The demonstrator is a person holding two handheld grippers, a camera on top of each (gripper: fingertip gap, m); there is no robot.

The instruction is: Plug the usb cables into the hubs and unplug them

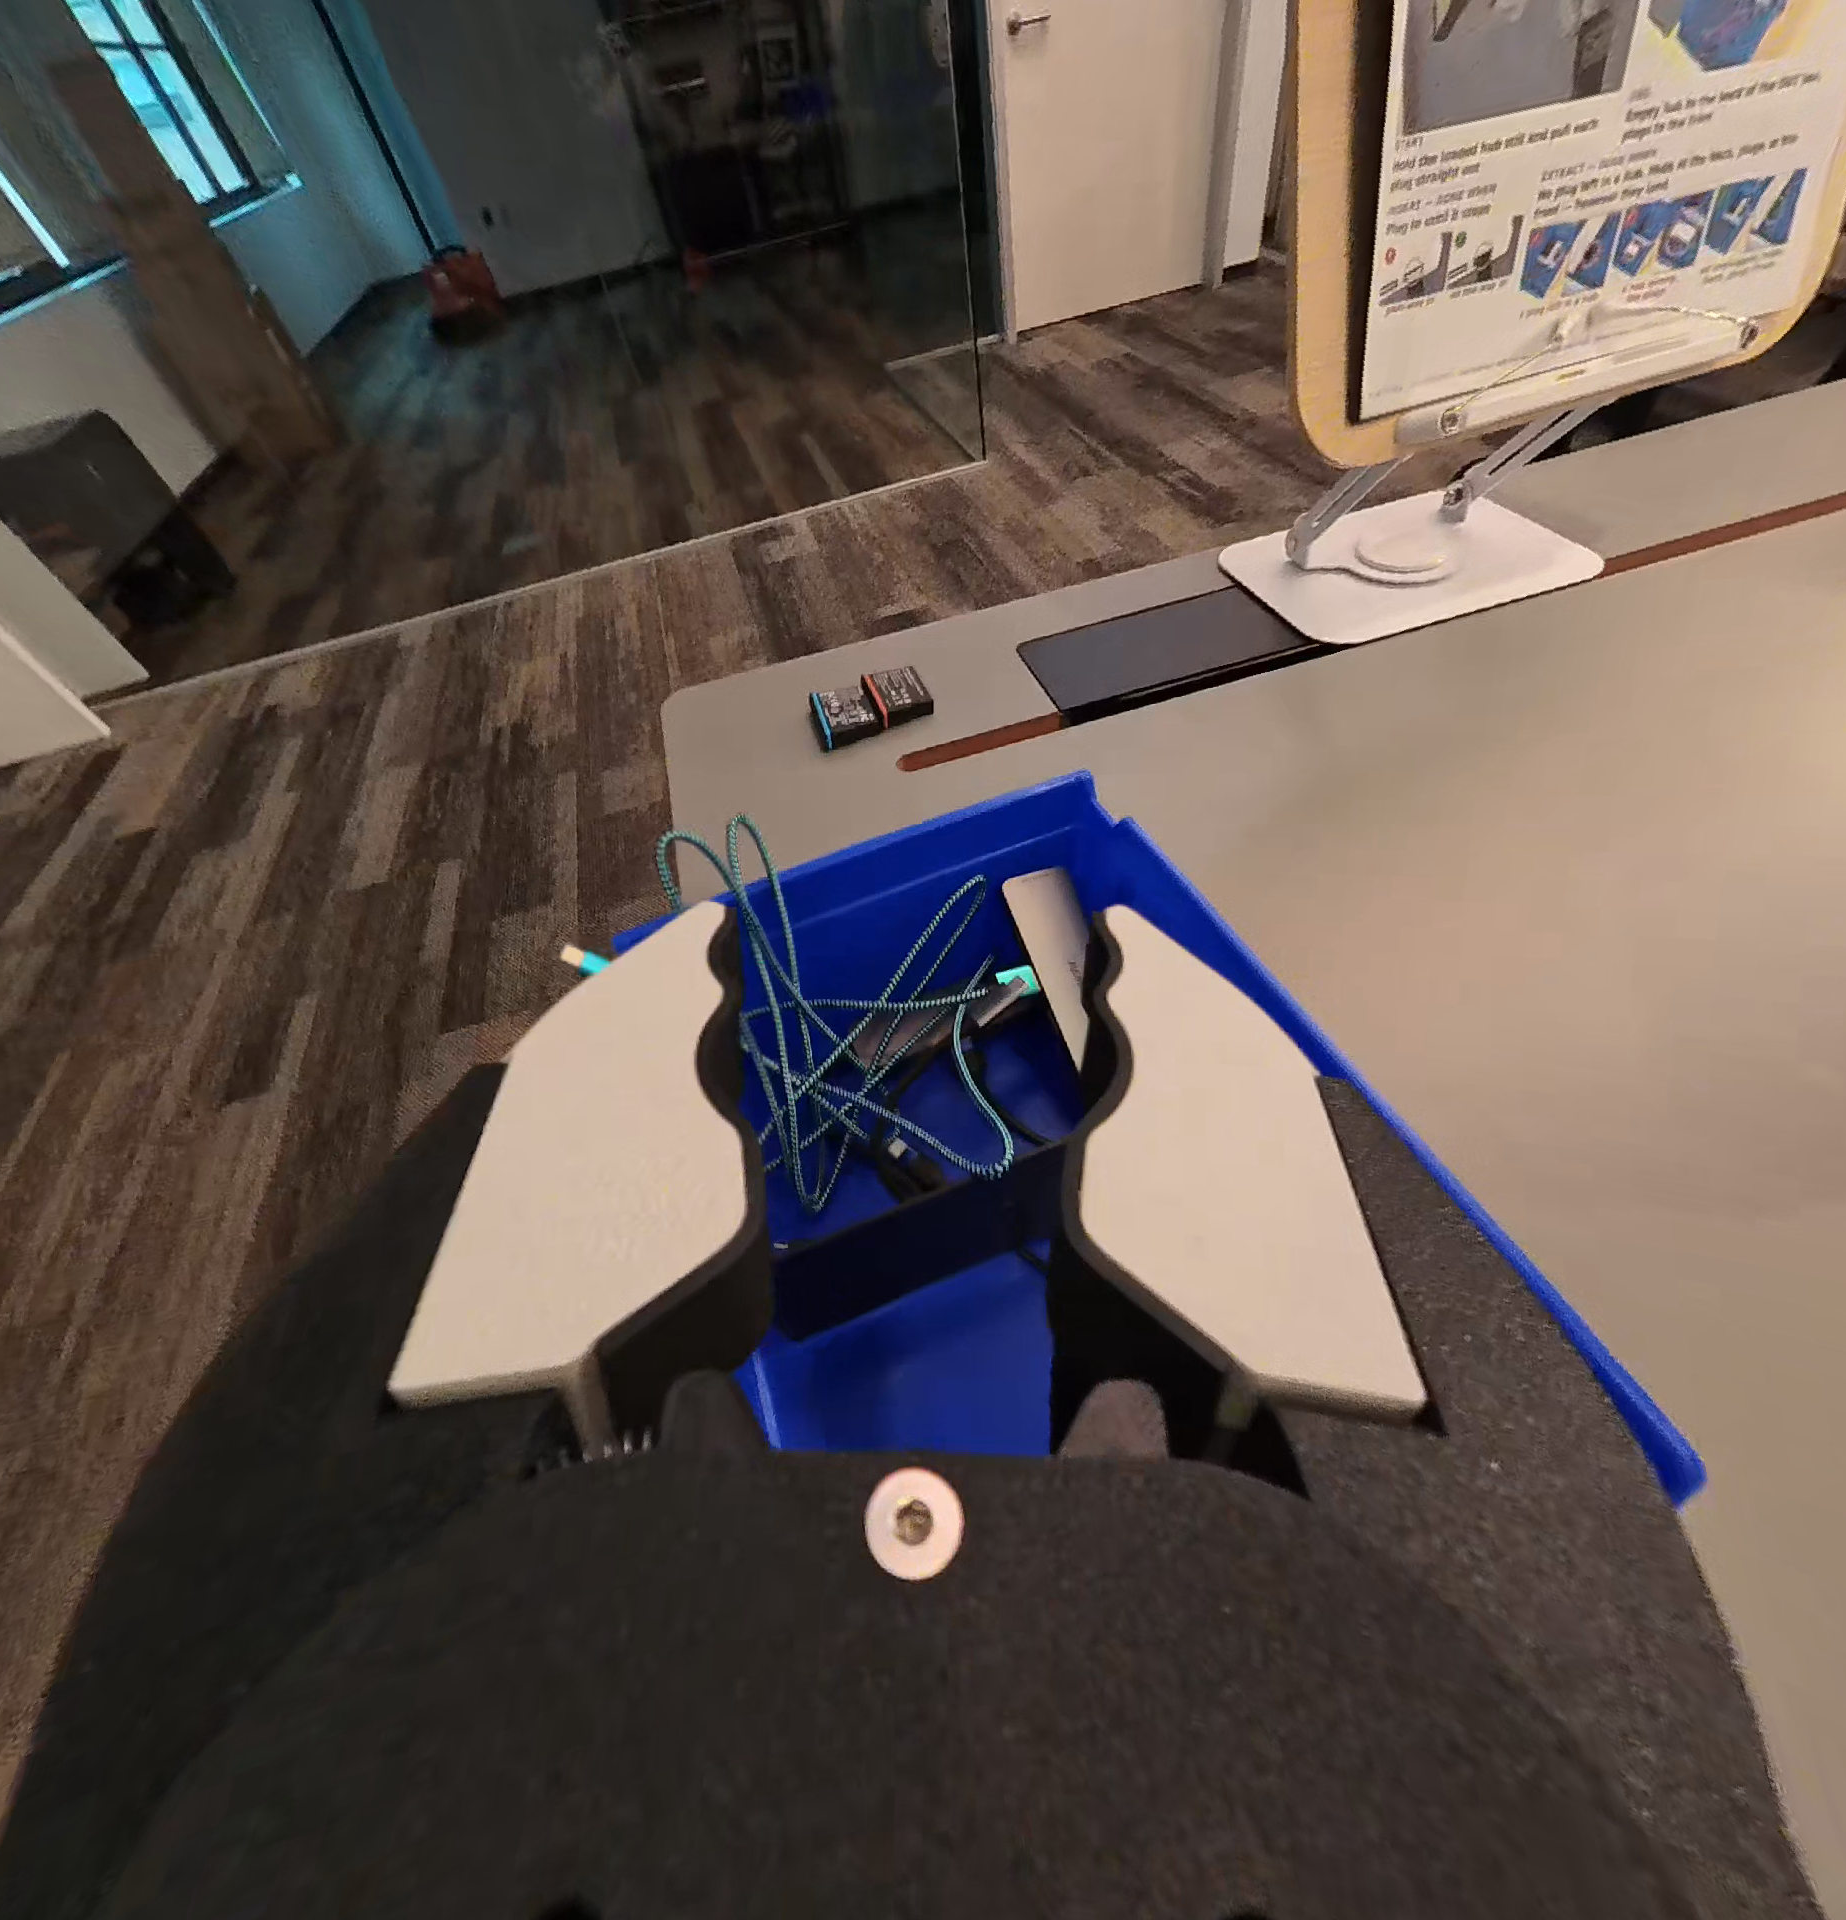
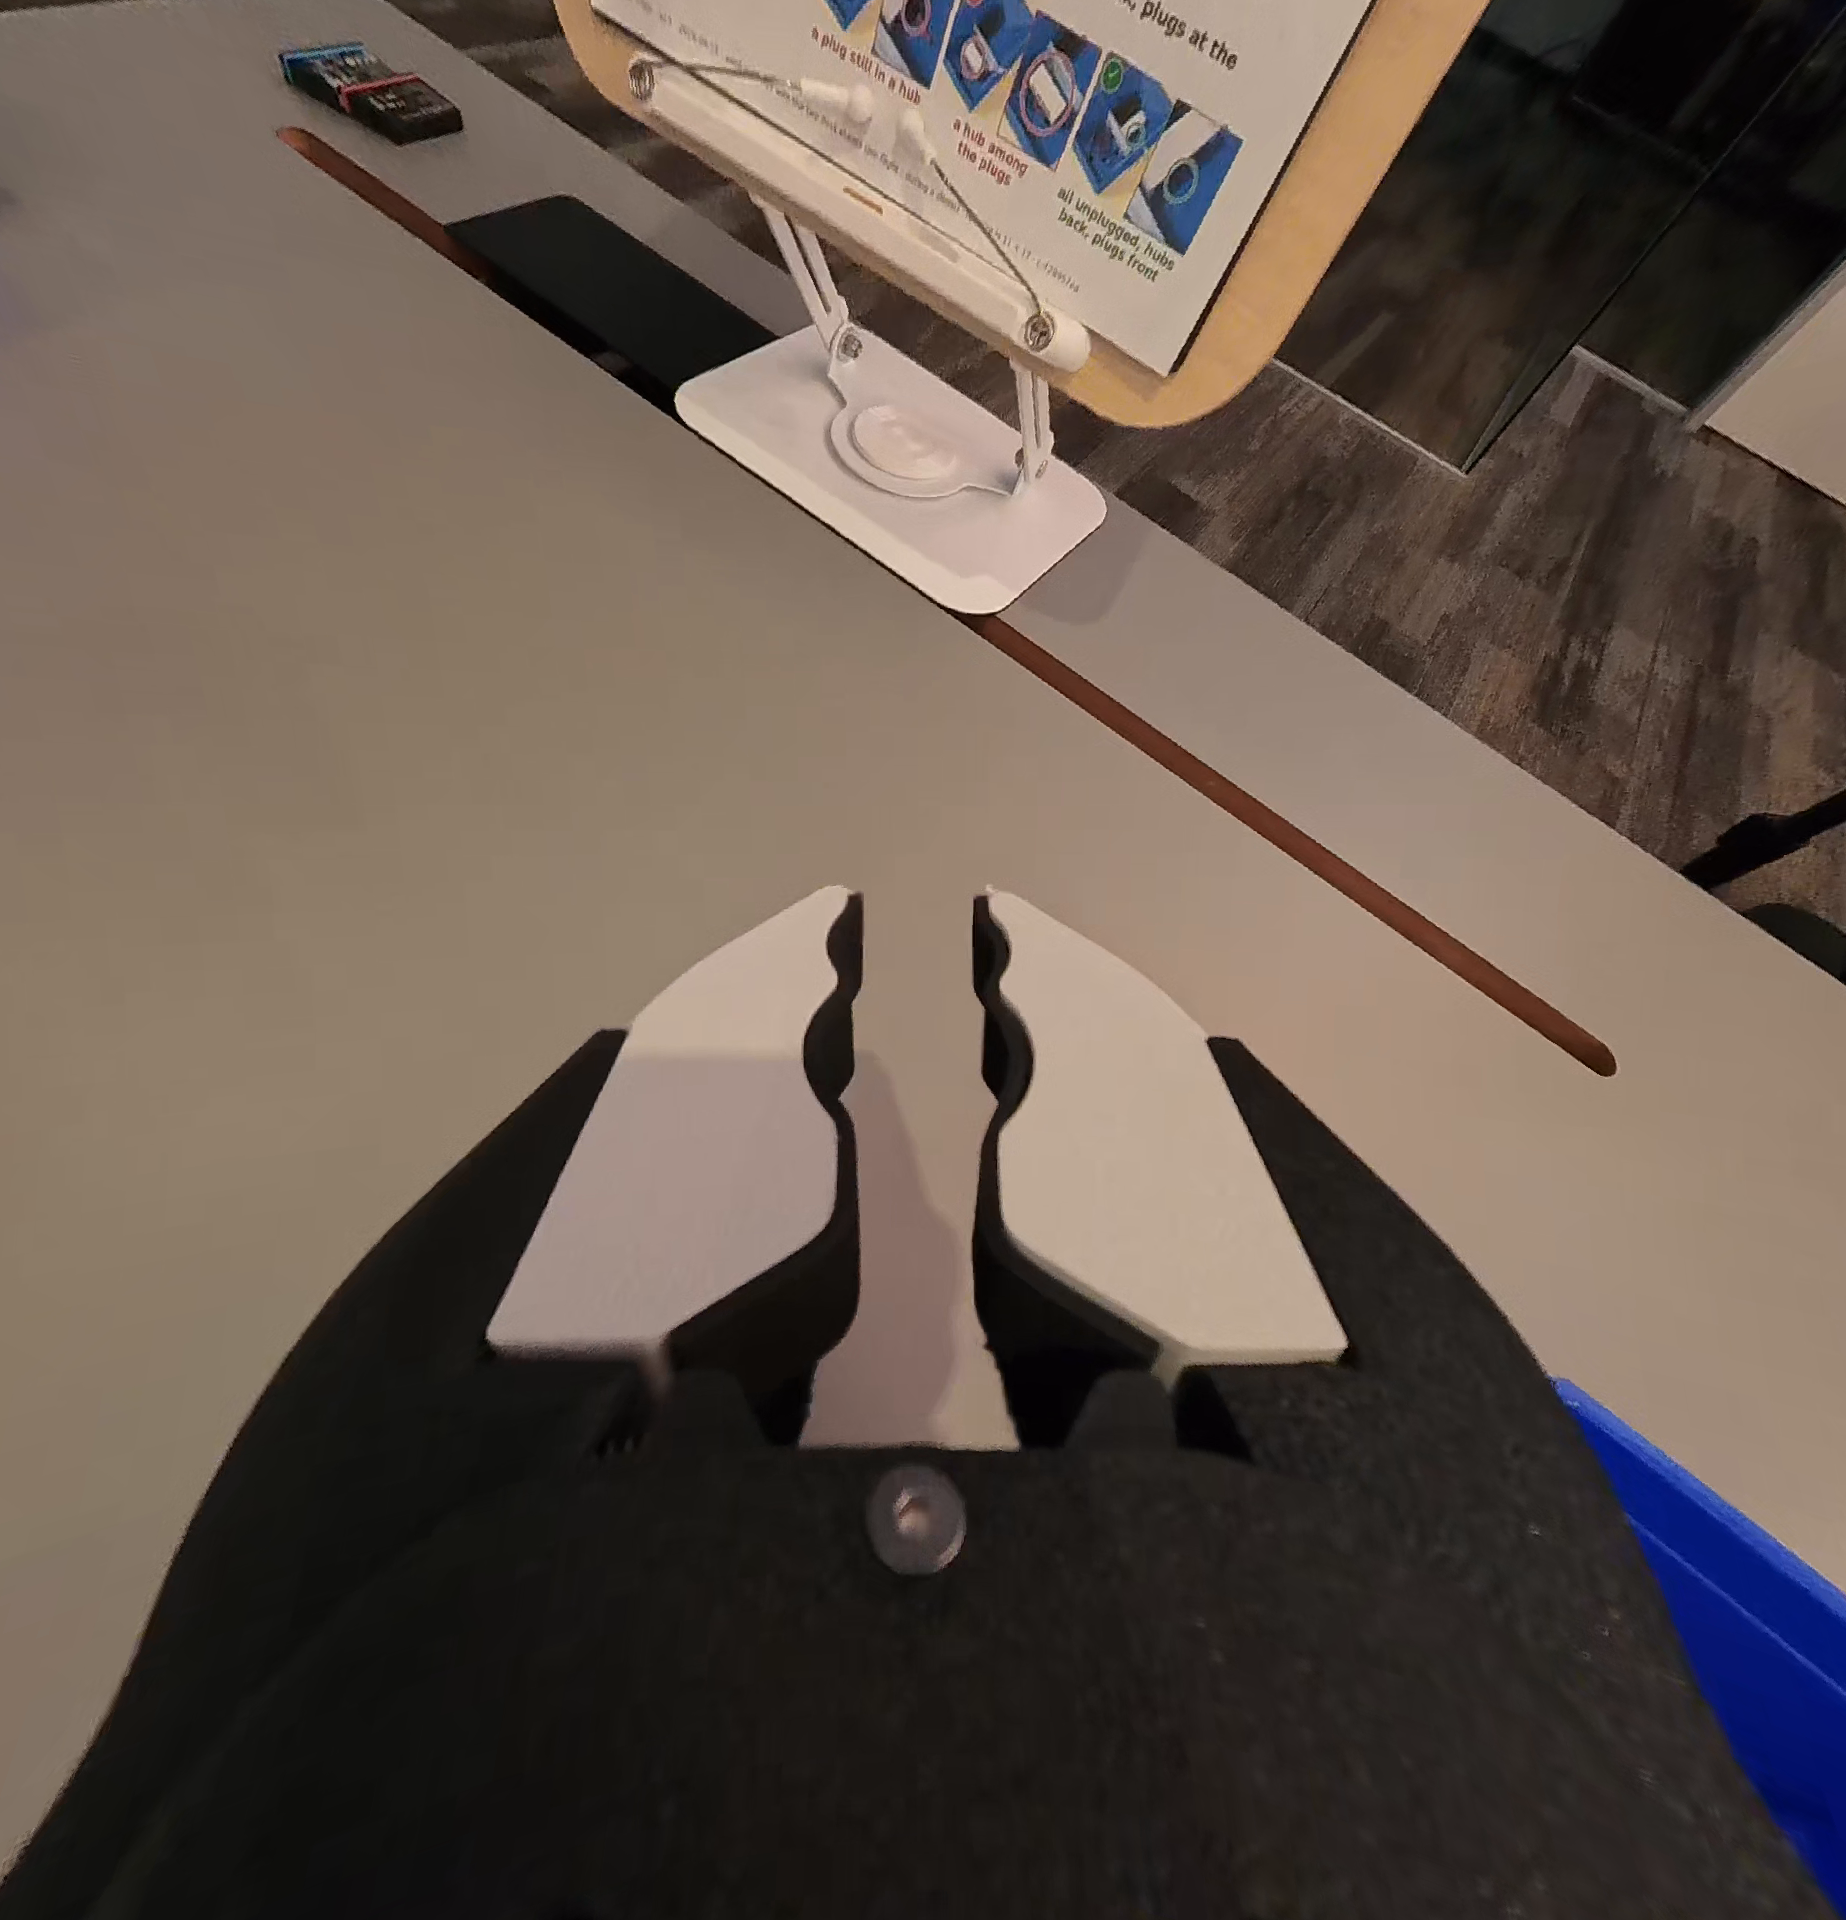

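Note:
In the left wrist view a blue bin [image 1: 1158,894] stands at the table's left corner. A black divider [image 1: 898,1247] splits it. The far compartment holds tangled teal braided usb cables [image 1: 825,1049], a silver hub [image 1: 1054,935] leaning on the right wall and a dark hub [image 1: 919,1029] with a teal plug in it. One teal plug [image 1: 583,958] hangs over the left rim. My left gripper [image 1: 914,925] is open and empty above the bin. My right gripper [image 2: 919,899] is open by a narrow gap and empty above the bare grey table [image 2: 379,675].
A white stand [image 2: 898,488] holds an instruction board [image 1: 1584,208] at the table's far edge. Two small black batteries [image 1: 869,707] lie at the far left corner. A black flat panel [image 1: 1158,649] is set into the table. A blue bin edge [image 2: 1750,1590] shows at lower right.

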